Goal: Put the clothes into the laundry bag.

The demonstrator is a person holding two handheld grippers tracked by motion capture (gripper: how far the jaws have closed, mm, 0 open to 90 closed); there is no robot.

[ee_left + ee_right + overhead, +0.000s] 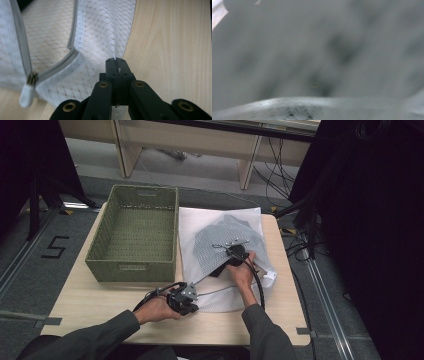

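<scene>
Mesh laundry bag (200, 227), white, is laid flat on the right half of the wooden table (90, 302), just beside an empty green woven basket (136, 234). A grey garment (222, 237) is seen through the mesh, apparently already partly inside the bag.

Left gripper (116, 65): jaws are closed on a fold of mesh at the bag's near edge, beside the open grey zipper (58, 65) and its white pull tab (26, 95). This hold is judged to be an anchor, keeping the mouth taut and open so the bag is not dragged along.

Right gripper (236, 252): it is pushed in at the bag's mouth, against the garment. In the right gripper view, blurred grey fabric is pressed close to the lens; whether the jaws are open or closed cannot be told.

Step in hand is judged to be stuffing the garment deeper into the bag.
</scene>
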